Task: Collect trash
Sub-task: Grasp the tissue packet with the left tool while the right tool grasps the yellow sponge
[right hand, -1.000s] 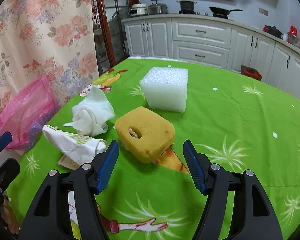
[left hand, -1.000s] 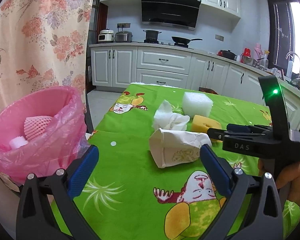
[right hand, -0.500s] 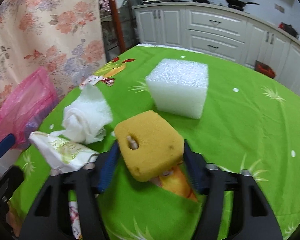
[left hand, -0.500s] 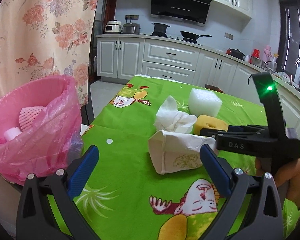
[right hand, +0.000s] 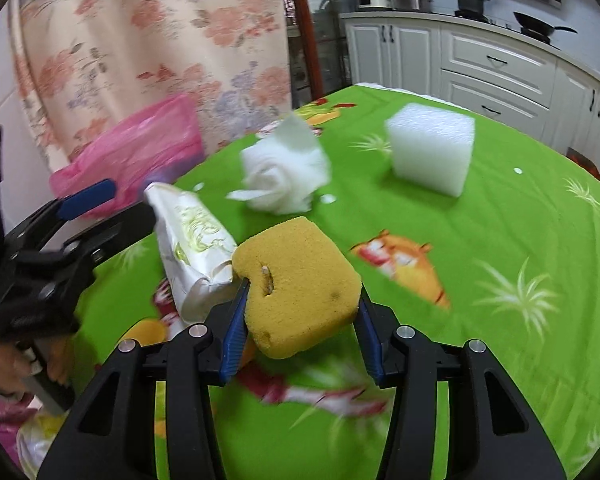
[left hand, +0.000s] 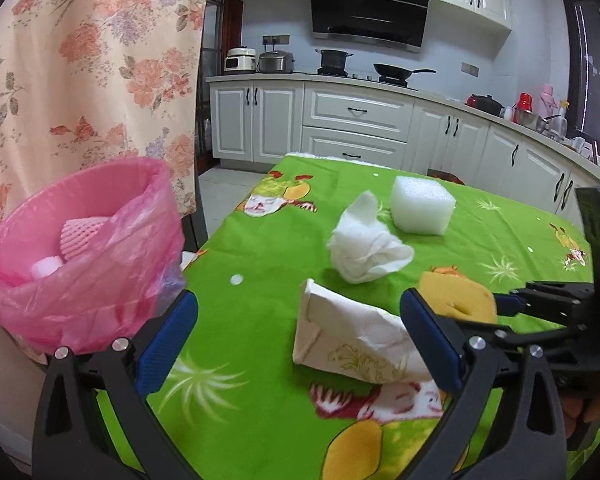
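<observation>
I have the yellow sponge (right hand: pixel 298 286) clamped between the pads of my right gripper (right hand: pixel 300 312), lifted a little off the green tablecloth (right hand: pixel 500 240). The pink bin (left hand: pixel 80 248) lies to the sponge's left, past the crumpled paper cup (left hand: pixel 356 340), so the carry goes leftward over that cup. My left gripper (left hand: pixel 300 344) hangs spread wide and empty, nearer the bin (the cup's long axis runs roughly across its opening). The tissue wad (left hand: pixel 366 252) and white foam block (left hand: pixel 422 210) sit farther from the bin.

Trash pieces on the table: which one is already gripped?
The yellow sponge, clamped between the right gripper pads. The white foam block, tissue wad and crushed paper cup lie ungripped.
</observation>
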A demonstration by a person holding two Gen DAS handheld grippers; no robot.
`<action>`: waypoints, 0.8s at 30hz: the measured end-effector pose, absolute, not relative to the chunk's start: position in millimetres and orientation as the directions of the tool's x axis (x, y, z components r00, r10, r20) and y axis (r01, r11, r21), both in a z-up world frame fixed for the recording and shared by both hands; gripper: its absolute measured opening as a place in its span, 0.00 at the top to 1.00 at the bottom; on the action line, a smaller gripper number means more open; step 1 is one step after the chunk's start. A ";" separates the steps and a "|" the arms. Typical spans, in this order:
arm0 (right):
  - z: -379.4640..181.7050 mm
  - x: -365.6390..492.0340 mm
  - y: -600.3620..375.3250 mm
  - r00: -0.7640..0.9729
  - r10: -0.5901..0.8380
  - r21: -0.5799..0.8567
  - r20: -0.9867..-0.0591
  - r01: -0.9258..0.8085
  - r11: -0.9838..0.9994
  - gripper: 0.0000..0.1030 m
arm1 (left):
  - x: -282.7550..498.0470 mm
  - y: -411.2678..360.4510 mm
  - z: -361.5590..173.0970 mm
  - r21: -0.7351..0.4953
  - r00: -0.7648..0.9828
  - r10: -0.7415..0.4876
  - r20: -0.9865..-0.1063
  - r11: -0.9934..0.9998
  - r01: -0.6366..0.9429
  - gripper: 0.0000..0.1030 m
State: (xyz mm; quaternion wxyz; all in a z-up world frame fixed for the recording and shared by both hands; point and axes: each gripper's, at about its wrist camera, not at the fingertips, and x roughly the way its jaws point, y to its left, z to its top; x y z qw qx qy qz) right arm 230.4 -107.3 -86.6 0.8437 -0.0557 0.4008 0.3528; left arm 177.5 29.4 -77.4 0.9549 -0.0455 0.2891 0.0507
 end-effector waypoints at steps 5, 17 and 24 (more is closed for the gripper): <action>-85.0 197.3 -97.2 0.402 0.576 0.180 -0.712 -0.688 0.703 0.55 | 165.8 37.2 -78.1 -0.071 0.822 0.074 -0.565 0.988 -0.138 0.05; -79.8 182.4 -149.3 0.550 0.521 0.248 -0.653 -0.494 0.833 0.55 | 171.8 9.1 -86.5 -0.034 0.782 0.041 -0.622 0.996 -0.080 0.06; -79.0 185.8 -158.3 0.569 0.519 0.276 -0.638 -0.460 0.844 0.55 | 185.3 -9.0 -106.1 -0.042 0.712 -0.034 -0.701 0.999 0.006 0.56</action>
